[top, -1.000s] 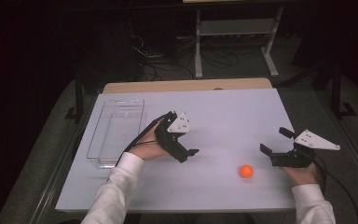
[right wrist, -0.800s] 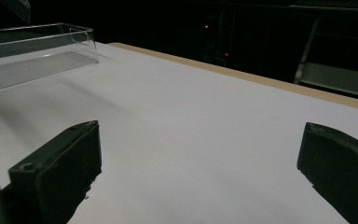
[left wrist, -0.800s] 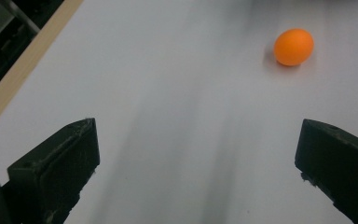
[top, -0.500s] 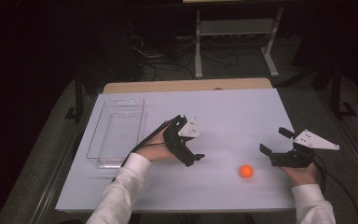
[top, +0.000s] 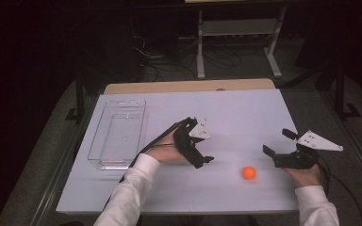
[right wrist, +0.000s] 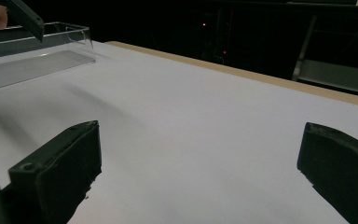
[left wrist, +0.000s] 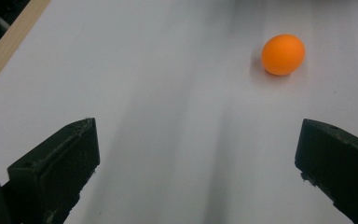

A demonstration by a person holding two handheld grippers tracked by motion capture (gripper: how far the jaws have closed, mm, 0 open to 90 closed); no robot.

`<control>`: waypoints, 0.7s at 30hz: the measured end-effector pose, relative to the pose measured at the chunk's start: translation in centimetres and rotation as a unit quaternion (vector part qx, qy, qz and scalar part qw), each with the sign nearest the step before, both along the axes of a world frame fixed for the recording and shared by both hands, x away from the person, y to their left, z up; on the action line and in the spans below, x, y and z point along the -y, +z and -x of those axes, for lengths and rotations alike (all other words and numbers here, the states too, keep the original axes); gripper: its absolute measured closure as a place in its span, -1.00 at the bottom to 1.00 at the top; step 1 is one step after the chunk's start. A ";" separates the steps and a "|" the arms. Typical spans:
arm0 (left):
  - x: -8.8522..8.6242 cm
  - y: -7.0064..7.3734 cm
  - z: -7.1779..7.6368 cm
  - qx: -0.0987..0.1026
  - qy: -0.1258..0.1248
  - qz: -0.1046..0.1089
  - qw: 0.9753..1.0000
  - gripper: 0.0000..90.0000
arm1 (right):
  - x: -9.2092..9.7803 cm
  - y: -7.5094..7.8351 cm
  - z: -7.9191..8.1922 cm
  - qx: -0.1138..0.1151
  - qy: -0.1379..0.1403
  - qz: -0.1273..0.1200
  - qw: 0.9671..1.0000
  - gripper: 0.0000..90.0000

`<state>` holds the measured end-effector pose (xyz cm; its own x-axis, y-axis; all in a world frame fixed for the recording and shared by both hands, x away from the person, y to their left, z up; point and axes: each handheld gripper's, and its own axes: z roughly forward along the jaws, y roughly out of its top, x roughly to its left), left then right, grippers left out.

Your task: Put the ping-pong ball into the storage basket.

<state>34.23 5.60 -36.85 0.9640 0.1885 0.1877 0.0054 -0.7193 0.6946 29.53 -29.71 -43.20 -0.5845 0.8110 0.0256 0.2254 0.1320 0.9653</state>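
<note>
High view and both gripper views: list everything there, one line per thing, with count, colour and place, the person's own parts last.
ball: one, orange, on the table near its front, between the two grippers
tray: one, clear plastic, on the table's left side
table: one, white top with a wooden far edge
shelf unit: one, pale grey, on the floor behind the table
left gripper: one, black, jaws open, pointing at the ball
right gripper: one, black, jaws open
sleeves: two, white

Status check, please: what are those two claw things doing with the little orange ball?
Left gripper open, aimed at orange ball. Right gripper open, empty. Ball loose on table; path clear.
</note>
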 end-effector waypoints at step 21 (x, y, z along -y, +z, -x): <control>2.3 -0.9 -0.2 -0.011 -0.017 -0.016 1.000 -1.00 | -0.1 0.0 0.0 0.000 -0.001 0.003 1.000 -1.00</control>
